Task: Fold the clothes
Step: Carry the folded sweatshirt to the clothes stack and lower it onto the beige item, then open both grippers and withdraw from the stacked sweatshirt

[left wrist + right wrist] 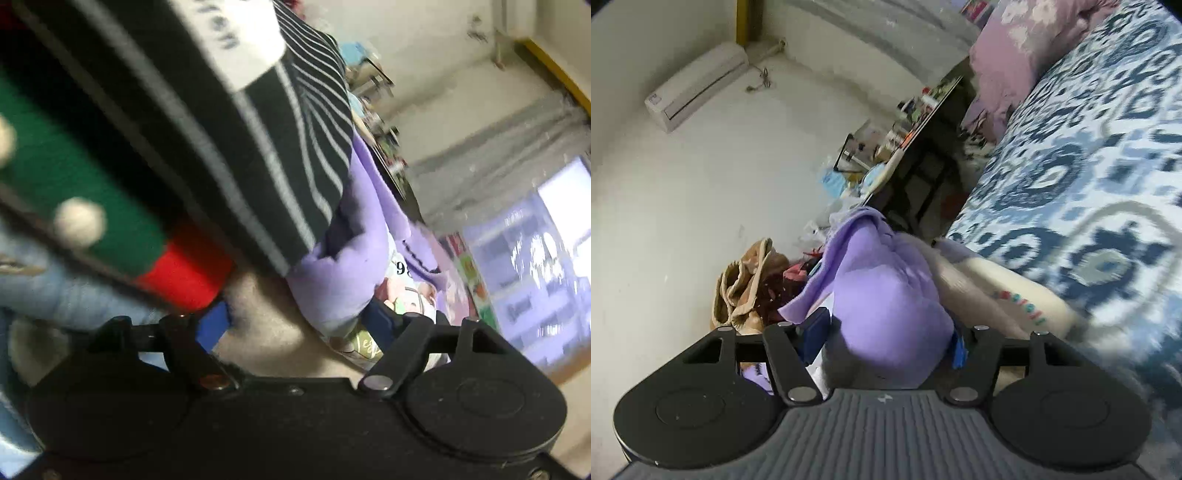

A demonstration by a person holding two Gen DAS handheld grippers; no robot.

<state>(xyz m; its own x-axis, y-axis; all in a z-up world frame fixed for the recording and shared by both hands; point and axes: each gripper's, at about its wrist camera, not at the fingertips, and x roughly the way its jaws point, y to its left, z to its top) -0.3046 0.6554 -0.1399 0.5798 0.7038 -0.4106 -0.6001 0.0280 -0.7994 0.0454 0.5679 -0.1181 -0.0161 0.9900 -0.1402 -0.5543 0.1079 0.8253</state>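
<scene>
Crowding the lilac garment [343, 273]: striped black clothing [236, 155].

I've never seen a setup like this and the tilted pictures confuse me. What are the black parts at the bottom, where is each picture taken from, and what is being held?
No robot here: a person holds a two-finger gripper in each hand, with a fisheye camera on each looking forward along its fingers. The black parts are the gripper bodies.

The left wrist view shows the left gripper with purple cloth between its fingers; whether it pinches the cloth is unclear. A black striped garment and a green and red one hang close above.

The right wrist view shows the right gripper wide apart with the purple garment bunched between its fingers. Beside it lies a blue patterned bedspread; an air conditioner is on the wall.
</scene>
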